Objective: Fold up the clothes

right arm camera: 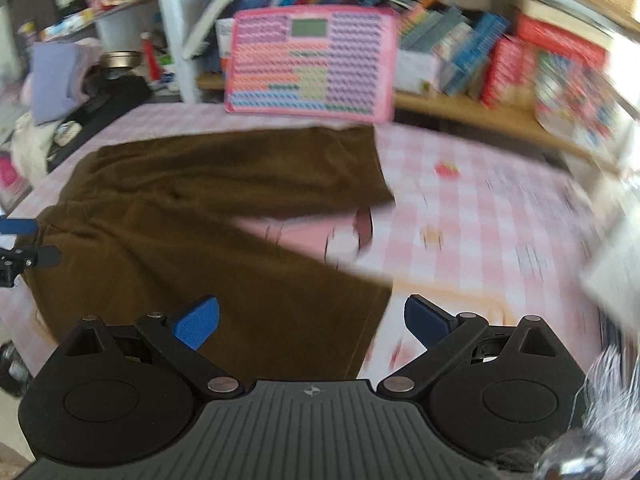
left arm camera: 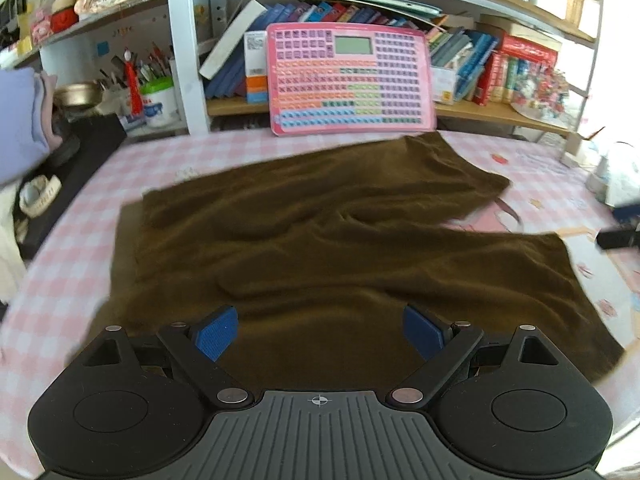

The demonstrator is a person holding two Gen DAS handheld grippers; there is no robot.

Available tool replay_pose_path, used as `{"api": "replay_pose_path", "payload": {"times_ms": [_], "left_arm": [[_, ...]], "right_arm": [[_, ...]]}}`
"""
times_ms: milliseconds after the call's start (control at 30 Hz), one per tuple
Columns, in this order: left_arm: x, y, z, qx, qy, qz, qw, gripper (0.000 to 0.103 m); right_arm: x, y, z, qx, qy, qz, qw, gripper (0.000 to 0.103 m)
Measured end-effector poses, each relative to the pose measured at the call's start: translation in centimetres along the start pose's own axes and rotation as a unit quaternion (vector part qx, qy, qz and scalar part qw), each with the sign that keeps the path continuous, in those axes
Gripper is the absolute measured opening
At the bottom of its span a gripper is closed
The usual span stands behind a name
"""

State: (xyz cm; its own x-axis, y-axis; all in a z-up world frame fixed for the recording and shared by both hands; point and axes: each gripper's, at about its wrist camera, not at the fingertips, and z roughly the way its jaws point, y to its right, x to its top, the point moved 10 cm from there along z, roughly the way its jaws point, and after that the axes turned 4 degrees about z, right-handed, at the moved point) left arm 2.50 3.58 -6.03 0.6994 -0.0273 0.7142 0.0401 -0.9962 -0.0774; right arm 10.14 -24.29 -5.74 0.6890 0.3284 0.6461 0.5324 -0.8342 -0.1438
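Brown shorts (left arm camera: 328, 240) lie spread flat on the pink checked tablecloth (left arm camera: 72, 248), waistband to the left, two legs pointing right. My left gripper (left arm camera: 320, 334) hovers open above the near edge of the cloth, blue pads (left arm camera: 216, 334) wide apart and holding nothing. In the right wrist view the same shorts (right arm camera: 192, 232) fill the left half. My right gripper (right arm camera: 312, 326) is open over the hem corner of the near leg, empty. The left gripper's fingertips (right arm camera: 24, 240) show at the left edge of that view; the right gripper's fingers (left arm camera: 620, 232) show at the right edge of the left wrist view.
A pink keyboard toy (left arm camera: 348, 76) leans against a bookshelf (left arm camera: 500, 112) behind the table. A black case (left arm camera: 76, 168) and a lilac garment (left arm camera: 20, 120) sit at the far left. White items (left arm camera: 616, 176) lie at the right. The right view is motion-blurred.
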Motion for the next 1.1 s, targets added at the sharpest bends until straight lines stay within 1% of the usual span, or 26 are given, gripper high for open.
{"api": "replay_pose_path", "payload": {"times_ms": [167,267,333,433,500,533,567,600,633,667,767,900,1100], "left_arm": [[3.5,-3.6,2.0,0.036,0.002,0.003,0.9993,0.092],[5.6,-5.7,3.2,0.058,0.003,0.005,0.9983,0.092],[6.4,-7.1,4.3,0.078,-0.005,0.007,0.9969,0.092],[7.4,-9.2,5.9,0.108,-0.018,0.008,0.994,0.091],[7.9,-10.3,6.7,0.118,-0.022,0.006,0.9928,0.091],[8.2,-10.7,7.1,0.122,-0.023,0.007,0.9922,0.091],[8.5,-11.3,7.5,0.126,-0.024,0.009,0.9917,0.089],[8.8,-11.8,7.9,0.127,-0.026,0.01,0.9915,0.087],[9.0,-12.3,8.4,0.127,-0.03,0.011,0.9914,0.081],[9.3,-12.7,8.9,0.126,-0.035,0.011,0.9914,0.074],[9.8,-13.9,10.7,0.122,-0.052,0.018,0.991,0.067],[9.8,-14.5,13.3,0.111,-0.081,0.05,0.9892,0.067],[9.0,-14.5,17.2,0.082,-0.129,0.102,0.9829,0.067]], "right_arm": [[5.8,2.5,4.7,0.05,-0.011,-0.051,0.997,0.1],[9.4,3.9,7.7,0.08,-0.019,-0.083,0.993,0.1],[11.7,4.9,9.9,0.099,-0.025,-0.104,0.989,0.099],[14.2,6.1,14.0,0.105,-0.036,-0.128,0.986,0.095],[15.9,6.7,16.7,0.107,-0.036,-0.135,0.984,0.083],[16.5,7.0,18.0,0.106,-0.04,-0.132,0.985,0.079],[17.2,7.3,19.3,0.106,-0.044,-0.128,0.985,0.07],[17.8,7.6,20.6,0.105,-0.048,-0.125,0.985,0.064],[18.3,8.0,21.8,0.1,-0.051,-0.122,0.986,0.06],[18.7,8.3,23.0,0.094,-0.054,-0.12,0.987,0.055],[19.7,9.1,25.8,0.076,-0.047,-0.119,0.989,0.053],[19.9,9.7,28.1,0.079,-0.063,-0.122,0.987,0.052],[19.6,10.3,29.5,0.104,-0.086,-0.116,0.984,0.051]]}}
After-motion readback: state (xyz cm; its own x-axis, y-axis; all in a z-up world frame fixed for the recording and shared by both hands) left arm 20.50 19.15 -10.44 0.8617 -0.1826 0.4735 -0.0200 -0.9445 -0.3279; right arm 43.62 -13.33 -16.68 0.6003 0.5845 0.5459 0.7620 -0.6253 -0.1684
